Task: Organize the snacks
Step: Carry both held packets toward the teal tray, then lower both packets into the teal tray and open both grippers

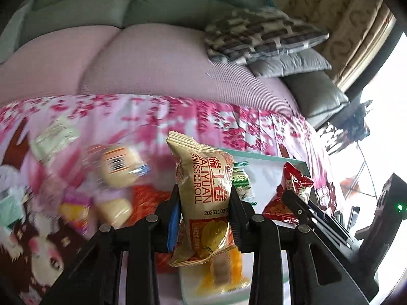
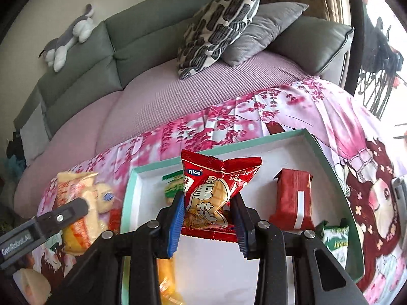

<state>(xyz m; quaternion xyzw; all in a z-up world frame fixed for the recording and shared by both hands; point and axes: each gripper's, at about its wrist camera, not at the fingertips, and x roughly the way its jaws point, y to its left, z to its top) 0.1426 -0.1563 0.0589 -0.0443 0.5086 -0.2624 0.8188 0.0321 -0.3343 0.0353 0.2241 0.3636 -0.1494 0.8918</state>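
Gripping one packet each, both tools are loaded. I read the left gripper (image 1: 203,200) as clamped on a gold Swiss roll packet (image 1: 203,198), held upright between the pads. I read the right gripper (image 2: 209,213) as clamped on a red peanut packet (image 2: 216,190), its top flaring above the fingers.

Left wrist view only: loose snacks (image 1: 117,170) lie blurred on the floral cloth (image 1: 178,117) to the left of the held roll. I cannot identify them individually. The right gripper shows here at the right edge, with the red packet in it.

Right wrist view only: the white tray with a teal rim (image 2: 328,152) is shown nearly whole. Inside it lie a dark red bar packet (image 2: 292,200), a green-and-white packet (image 2: 335,239) near the right wall, and another green packet (image 2: 173,185) near the left wall. A plush toy (image 2: 68,38) rests on the sofa back (image 2: 142,25). The left gripper enters at the lower left.
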